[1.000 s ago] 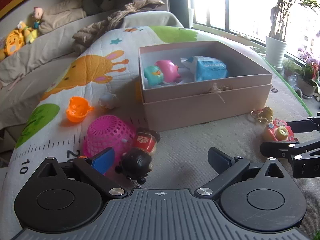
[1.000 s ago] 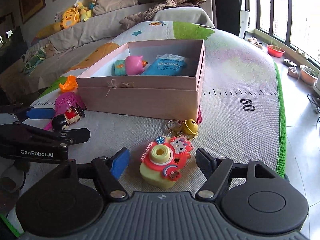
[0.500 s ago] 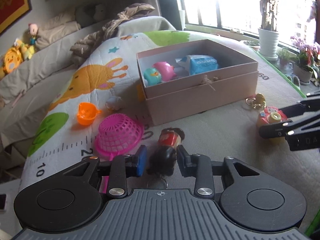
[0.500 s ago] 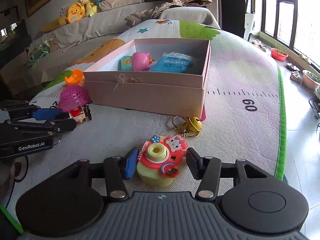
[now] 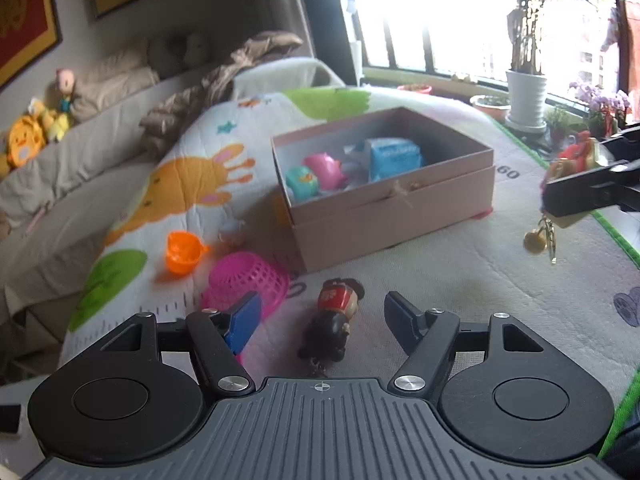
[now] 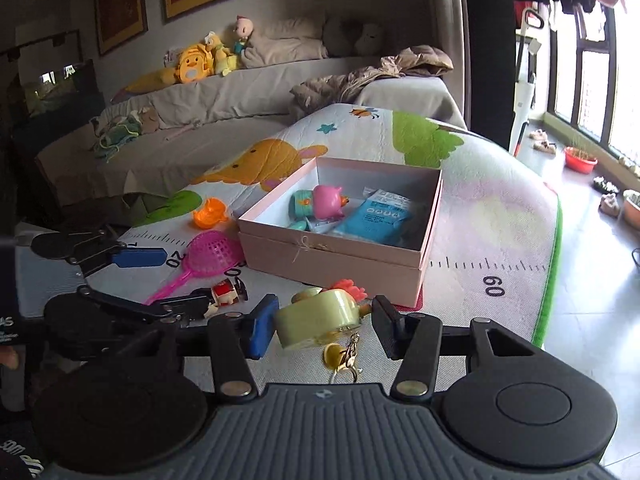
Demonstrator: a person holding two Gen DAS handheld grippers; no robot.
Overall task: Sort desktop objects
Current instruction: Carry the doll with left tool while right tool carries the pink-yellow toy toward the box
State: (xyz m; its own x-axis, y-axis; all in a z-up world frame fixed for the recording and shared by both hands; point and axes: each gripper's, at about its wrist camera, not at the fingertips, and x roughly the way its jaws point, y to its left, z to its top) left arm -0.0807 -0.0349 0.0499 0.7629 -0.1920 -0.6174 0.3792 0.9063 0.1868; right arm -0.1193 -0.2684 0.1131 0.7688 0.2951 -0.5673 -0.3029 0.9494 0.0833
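Clamping the toy camera between their pads, the right tongs are holding it clear of the play mat, its bell keychain dangling beneath. The left tongs are opening, about half wide, with the little doll figure lying on the mat between the fingers, untouched by either pad as far as I can see. Just beside the blue pad the pink strainer is lying face down, and the orange cup is sitting farther off. Beyond them the pink box is standing open, already keeping a pink toy, a teal toy and a blue packet. To my eye the camera is being carried to the box; next it needs bringing over the rim and releasing, while the doll needs gripping afresh.
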